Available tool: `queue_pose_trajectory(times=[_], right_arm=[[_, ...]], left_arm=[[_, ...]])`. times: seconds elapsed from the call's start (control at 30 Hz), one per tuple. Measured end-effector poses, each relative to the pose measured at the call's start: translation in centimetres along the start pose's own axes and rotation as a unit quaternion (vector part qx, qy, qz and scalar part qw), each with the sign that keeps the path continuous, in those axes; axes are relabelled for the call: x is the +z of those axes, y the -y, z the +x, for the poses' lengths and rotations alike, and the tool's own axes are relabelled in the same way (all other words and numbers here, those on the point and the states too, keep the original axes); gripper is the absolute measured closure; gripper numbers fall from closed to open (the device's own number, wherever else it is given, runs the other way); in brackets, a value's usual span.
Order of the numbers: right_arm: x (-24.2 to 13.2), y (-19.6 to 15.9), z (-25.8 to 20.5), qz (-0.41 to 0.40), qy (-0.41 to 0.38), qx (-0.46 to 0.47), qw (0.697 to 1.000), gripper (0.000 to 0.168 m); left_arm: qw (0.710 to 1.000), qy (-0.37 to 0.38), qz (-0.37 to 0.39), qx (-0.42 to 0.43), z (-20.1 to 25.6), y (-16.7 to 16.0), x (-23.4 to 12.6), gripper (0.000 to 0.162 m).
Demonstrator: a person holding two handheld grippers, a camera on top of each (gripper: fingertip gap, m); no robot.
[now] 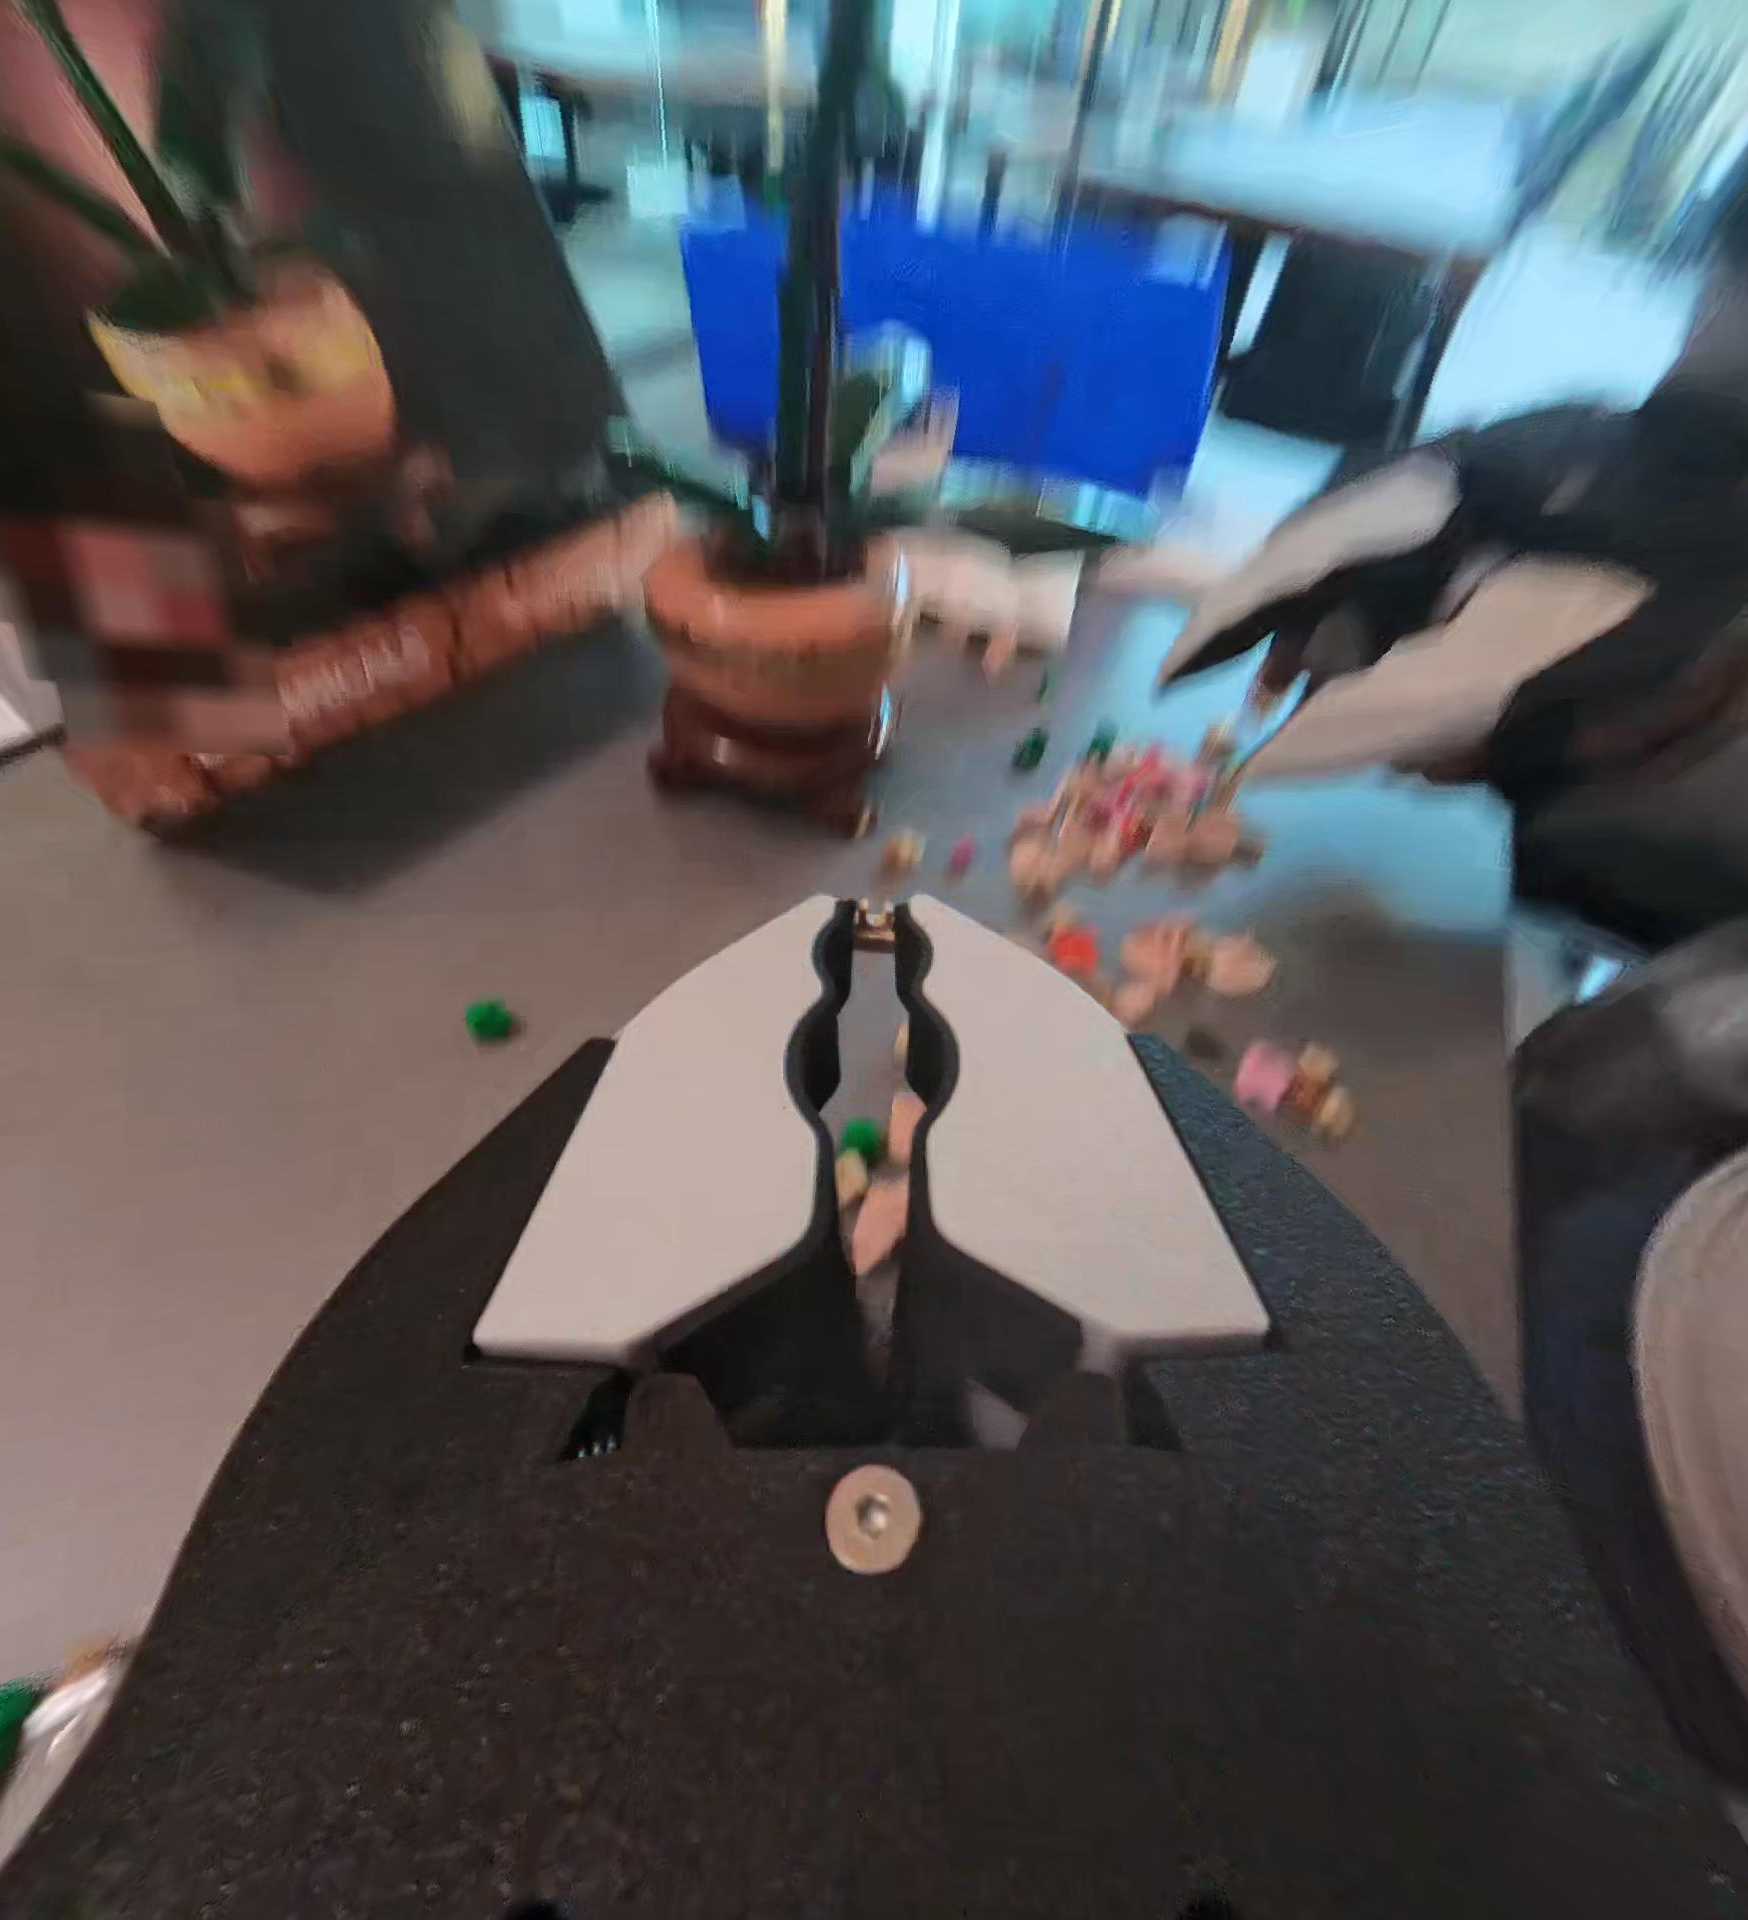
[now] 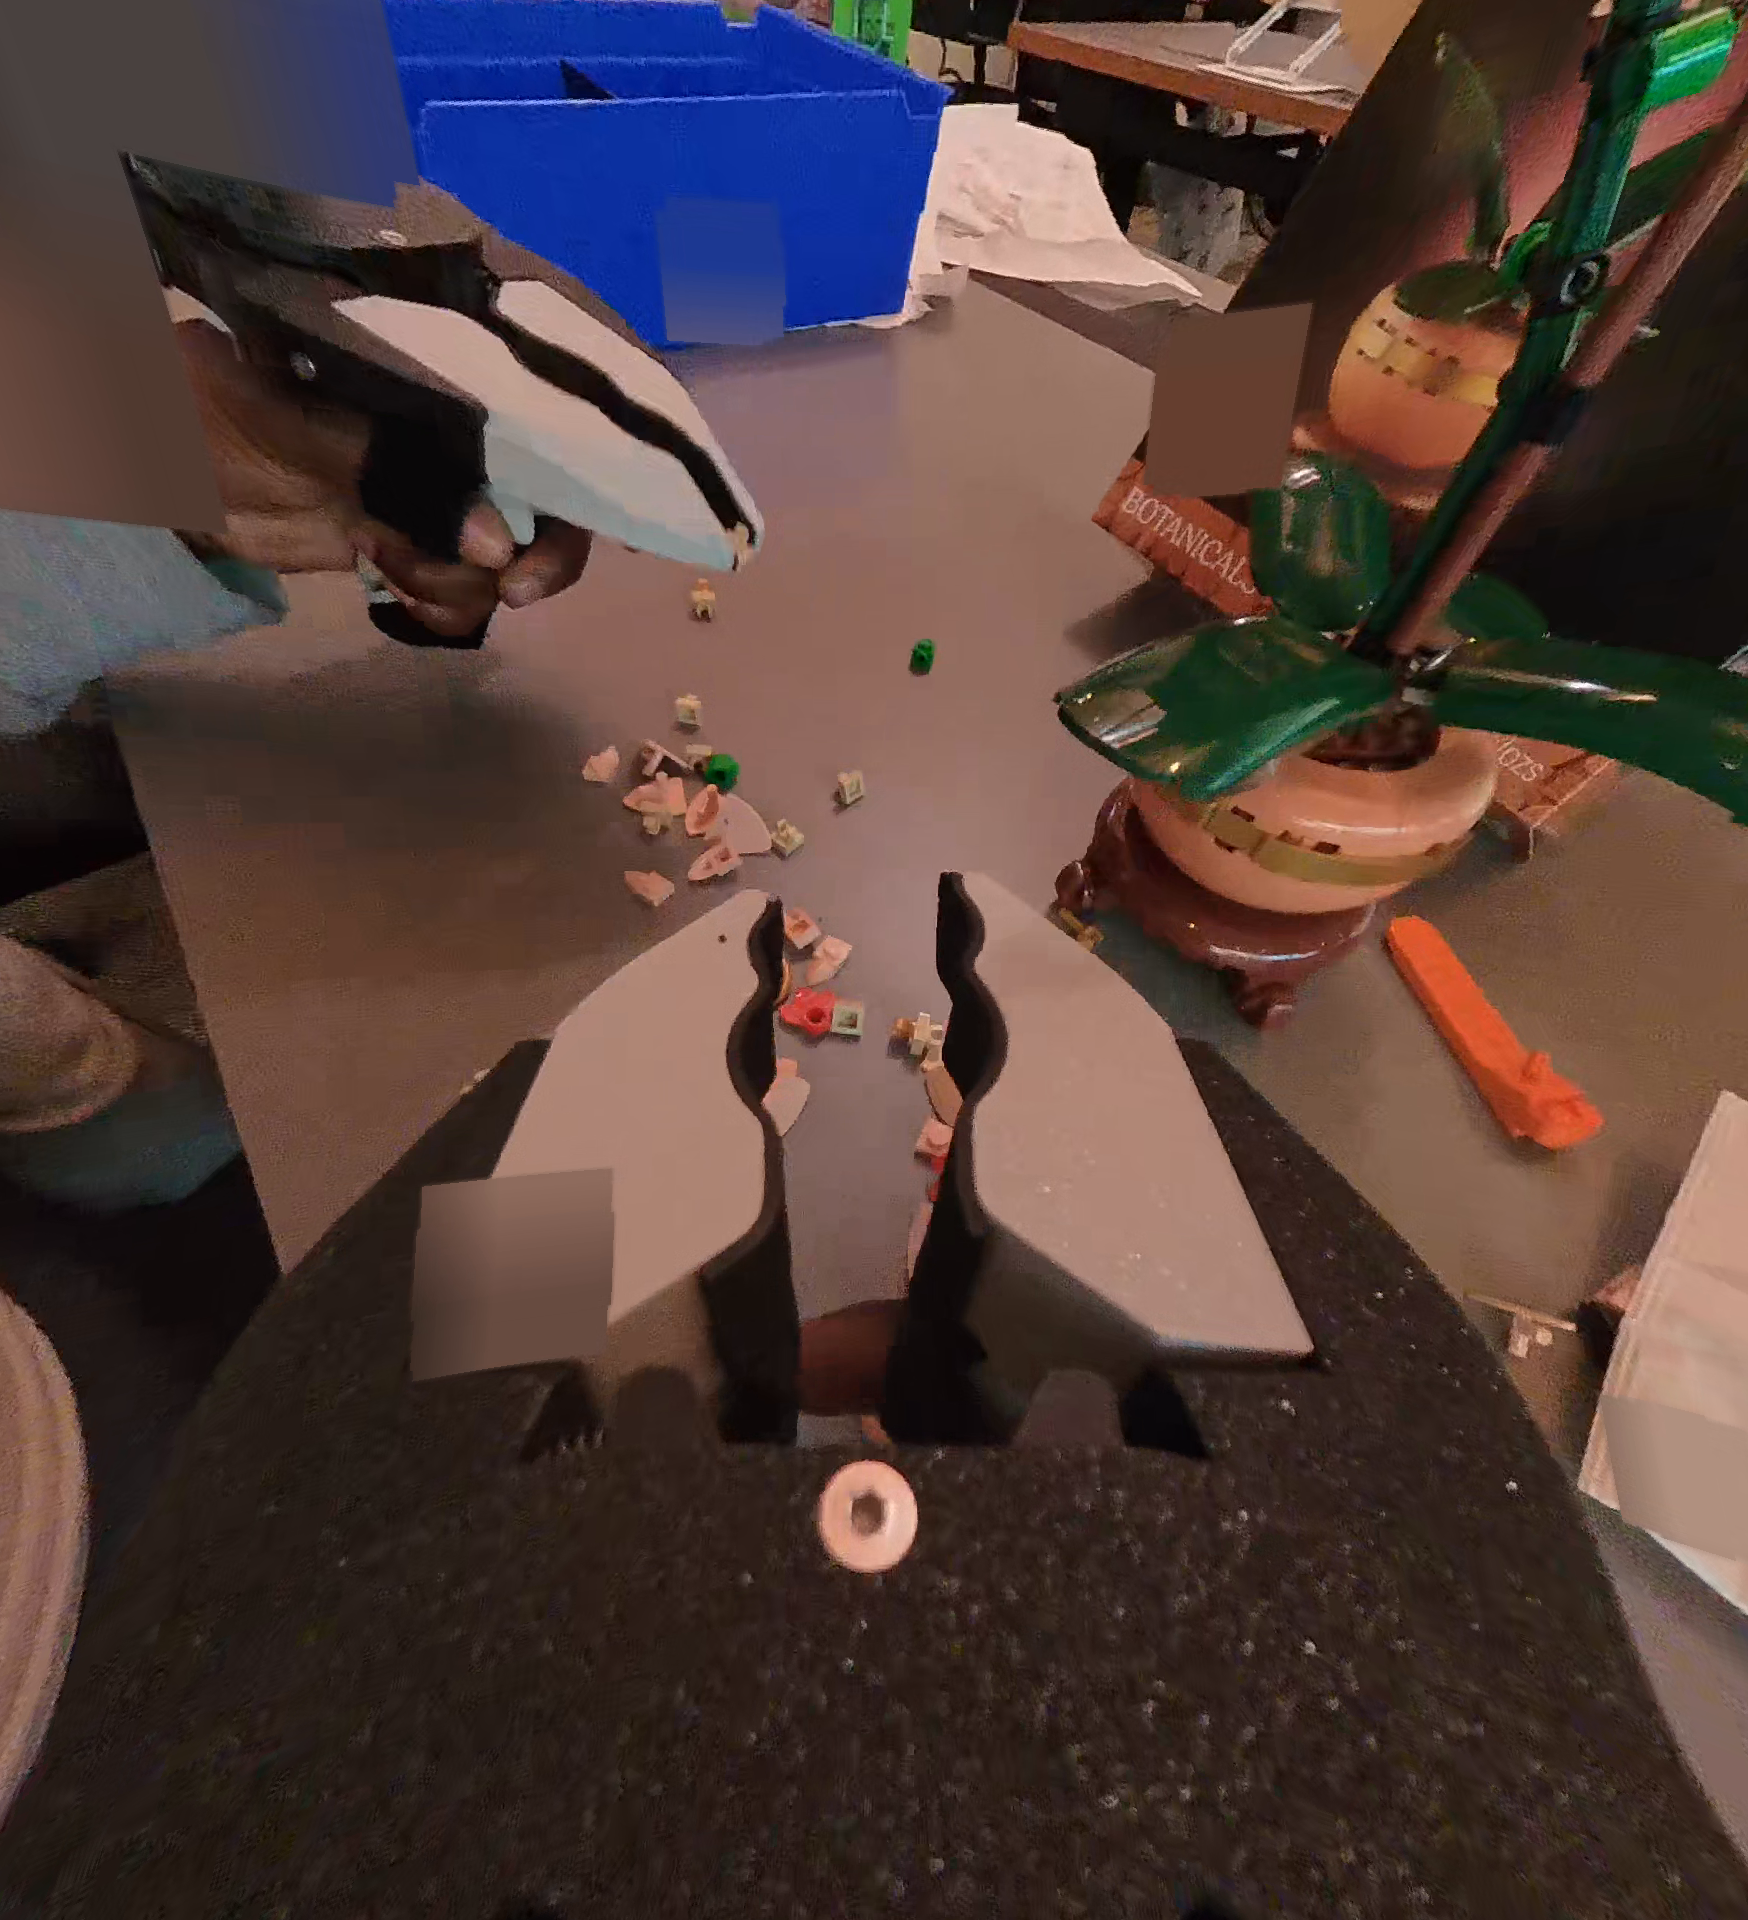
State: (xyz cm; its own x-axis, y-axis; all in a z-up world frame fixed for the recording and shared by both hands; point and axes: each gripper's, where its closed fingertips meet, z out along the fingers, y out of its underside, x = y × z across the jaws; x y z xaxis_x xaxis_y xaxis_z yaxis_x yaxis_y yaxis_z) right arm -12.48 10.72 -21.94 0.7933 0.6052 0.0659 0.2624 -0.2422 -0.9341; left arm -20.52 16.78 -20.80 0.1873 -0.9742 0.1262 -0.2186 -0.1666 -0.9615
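Note:
My left gripper (image 1: 875,914) is shut on a small pale brick piece (image 1: 875,927) at its tips and is held above the grey table (image 1: 226,1039). It also shows in the right wrist view (image 2: 742,540), upper left, in a person's hand, with the piece (image 2: 742,535) at its tips. My right gripper (image 2: 859,899) is open and empty, low over a scatter of small pink and tan brick pieces (image 2: 704,810), with a red flower piece (image 2: 810,1010) between its fingers. It shows blurred in the left wrist view (image 1: 1223,707), above the same scatter (image 1: 1130,831).
A brick-built potted plant (image 2: 1306,821) with green leaves stands right of the scatter, and also shows in the left wrist view (image 1: 776,644). An orange tool (image 2: 1483,1049) and a white booklet (image 2: 1722,1351) lie to the right. A blue bin (image 2: 662,177) stands behind. Loose green pieces (image 2: 922,655) lie about. Spacing between my two grippers at the tips: around 11 cm. My right tips are roughly 8 cm from the brick-built potted plant (image 2: 1306,821).

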Motion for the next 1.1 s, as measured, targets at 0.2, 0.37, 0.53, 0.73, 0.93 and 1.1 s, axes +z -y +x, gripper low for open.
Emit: queue_pose_trajectory(times=[0.2,0.37,0.53,0.73,0.93,1.1], right_arm=[[-0.9,-1.4,-1.2,-0.019,0.006,-0.008,1.000,0.140],[-0.8,-0.8,-3.7,0.009,0.049,-0.025,0.998,0.146],[1.4,-0.4,-5.3,0.014,0.067,-0.090,0.994,0.146],[4.3,1.0,-5.4,0.029,0.053,-0.136,0.989,0.148],[4.2,-2.7,-4.7,-0.074,0.042,-0.116,0.990,0.145],[1.5,-2.4,-2.9,-0.048,0.019,-0.065,0.997,0.145]], left_arm=[[0.971,0.008,-0.230,0.070,0.7,-6.5,0.9,0.138],[0.980,-0.022,-0.185,0.072,2.5,-5.2,1.6,0.128],[0.983,-0.126,-0.131,0.002,5.6,-3.3,1.3,0.115],[0.977,-0.191,-0.084,-0.054,7.5,-1.2,1.3,0.107],[0.984,-0.143,-0.087,-0.057,5.8,-2.1,1.5,0.111],[0.989,-0.115,-0.086,-0.045,5.4,-2.3,1.9,0.115]])
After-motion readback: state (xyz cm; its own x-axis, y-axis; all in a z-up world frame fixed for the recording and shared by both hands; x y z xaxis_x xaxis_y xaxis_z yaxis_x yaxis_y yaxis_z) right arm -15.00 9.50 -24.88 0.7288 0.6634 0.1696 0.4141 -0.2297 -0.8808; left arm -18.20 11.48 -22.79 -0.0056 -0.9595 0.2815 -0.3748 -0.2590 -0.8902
